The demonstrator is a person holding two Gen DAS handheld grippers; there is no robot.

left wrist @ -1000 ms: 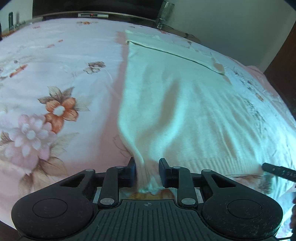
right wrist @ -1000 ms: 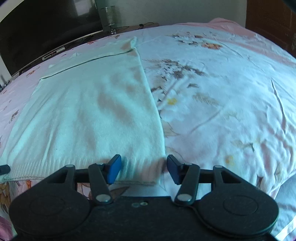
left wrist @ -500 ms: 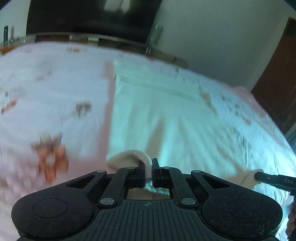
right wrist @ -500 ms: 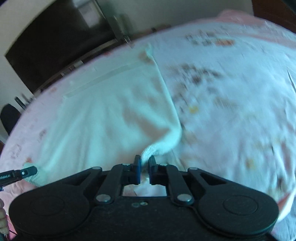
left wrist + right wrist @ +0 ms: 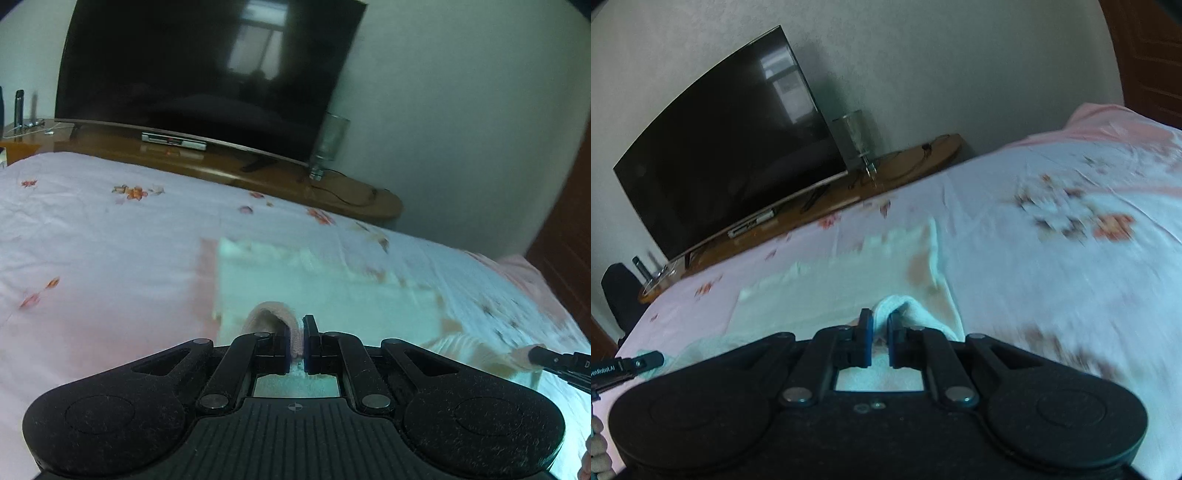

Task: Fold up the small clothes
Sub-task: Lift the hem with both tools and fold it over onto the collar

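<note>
Both hem corners have lifted off the bedsheet [image 5: 92, 240], left gripper [image 5: 295, 341] and right gripper [image 5: 878, 338] pinching the sweater [image 5: 332, 295]; television [image 5: 207, 74] beyond.

Ahead of the left gripper [image 5: 295, 341], the pale garment [image 5: 332, 295] is smeared by motion blur, its far edge indistinct. Its near hem is hidden under both gripper bodies. To the right gripper's [image 5: 879, 332] right, the bedsheet's [image 5: 1052, 277] floral print is blurred.

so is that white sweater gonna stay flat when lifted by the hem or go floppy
Likely floppy: the sweater already bunches into a soft loop where the left gripper pinches it. Probably light, since the right gripper lifts its corner on a thin pinch. The unheld middle will likely sag.
</note>
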